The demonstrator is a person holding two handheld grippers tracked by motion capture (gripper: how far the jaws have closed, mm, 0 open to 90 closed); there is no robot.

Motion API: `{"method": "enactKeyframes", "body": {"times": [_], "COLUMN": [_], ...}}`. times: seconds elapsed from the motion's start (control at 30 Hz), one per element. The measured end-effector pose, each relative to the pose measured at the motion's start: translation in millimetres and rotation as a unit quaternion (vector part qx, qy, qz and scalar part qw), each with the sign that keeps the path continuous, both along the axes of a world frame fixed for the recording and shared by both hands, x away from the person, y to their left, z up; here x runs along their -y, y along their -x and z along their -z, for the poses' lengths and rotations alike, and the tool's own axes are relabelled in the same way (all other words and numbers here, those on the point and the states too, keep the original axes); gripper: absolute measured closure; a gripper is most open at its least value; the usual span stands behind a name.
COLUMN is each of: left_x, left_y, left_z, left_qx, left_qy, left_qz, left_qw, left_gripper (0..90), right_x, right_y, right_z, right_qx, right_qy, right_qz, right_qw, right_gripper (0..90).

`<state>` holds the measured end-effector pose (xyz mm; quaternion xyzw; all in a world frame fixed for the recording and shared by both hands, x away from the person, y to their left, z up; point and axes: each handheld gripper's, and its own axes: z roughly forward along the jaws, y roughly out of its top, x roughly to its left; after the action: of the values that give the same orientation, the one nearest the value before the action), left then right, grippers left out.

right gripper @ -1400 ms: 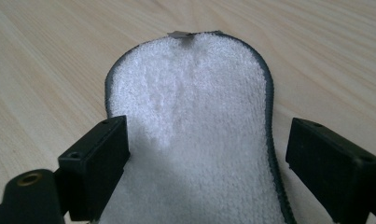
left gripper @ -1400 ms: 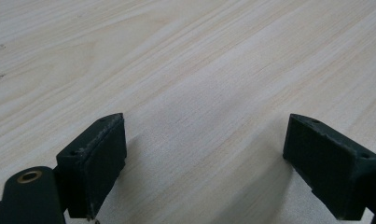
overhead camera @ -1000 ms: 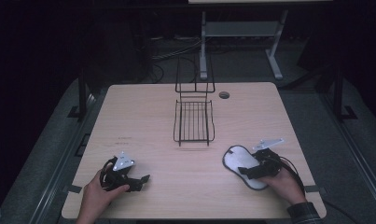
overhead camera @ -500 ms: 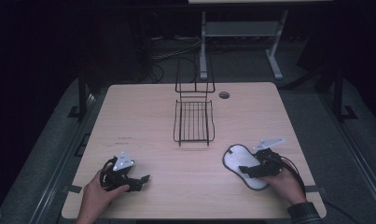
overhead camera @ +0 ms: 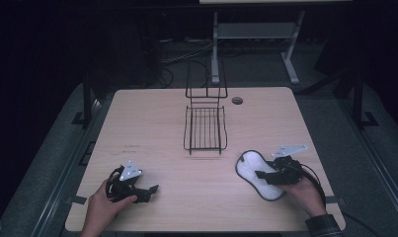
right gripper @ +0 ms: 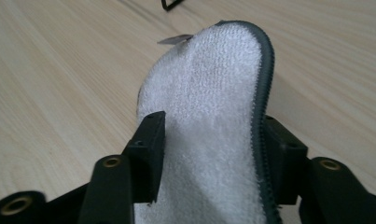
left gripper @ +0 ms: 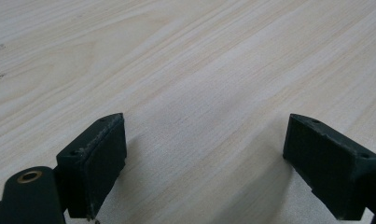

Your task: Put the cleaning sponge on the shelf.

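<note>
A white terry slipper [overhead camera: 250,164] with a dark grey rim lies flat on the wooden table [overhead camera: 137,123] at the front right. My right gripper [overhead camera: 260,176] sits over its near end, held by a hand. In the right gripper view the slipper [right gripper: 213,79] runs away from me between the two black jaws, which press on its two edges, so my right gripper [right gripper: 213,151] is shut on it. My left gripper [overhead camera: 149,190] rests at the front left, held by the other hand. Its jaws stand wide apart over bare wood, leaving my left gripper [left gripper: 204,158] open and holding nothing.
A black wire rack [overhead camera: 205,128] stands at the middle of the table, its upright back toward the far edge. A round cable hole [overhead camera: 237,100] lies just right of it. Bare wood stretches between the two grippers and to the left of the rack.
</note>
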<state>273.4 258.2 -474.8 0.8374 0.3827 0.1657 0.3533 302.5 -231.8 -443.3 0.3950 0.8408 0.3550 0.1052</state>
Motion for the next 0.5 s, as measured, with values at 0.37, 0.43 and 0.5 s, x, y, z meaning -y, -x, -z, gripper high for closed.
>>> {"method": "enactKeyframes", "body": {"times": [0.37, 0.43, 0.5], "left_x": [0.0, 0.0, 0.0], "left_y": [0.0, 0.0, 0.0], "left_z": [0.0, 0.0, 0.0], "left_qx": [0.000, 0.000, 0.000], "left_qy": [0.000, 0.000, 0.000], "left_qz": [0.000, 0.000, 0.000], "left_qw": [1.0000, 1.0000, 1.0000], "left_gripper": [12.4, 12.4, 12.4], "right_x": [3.2, 2.6, 1.9], "right_y": [5.4, 6.7, 8.1], "right_z": [-14.8, -16.4, -18.4], "right_qx": [0.003, 0.003, 0.007], "right_qy": [-0.036, -0.041, -0.045], "right_qz": [-0.005, -0.009, -0.014], "right_qw": [0.9993, 0.9991, 0.9989], "right_gripper": [62.7, 64.1, 65.7]}}
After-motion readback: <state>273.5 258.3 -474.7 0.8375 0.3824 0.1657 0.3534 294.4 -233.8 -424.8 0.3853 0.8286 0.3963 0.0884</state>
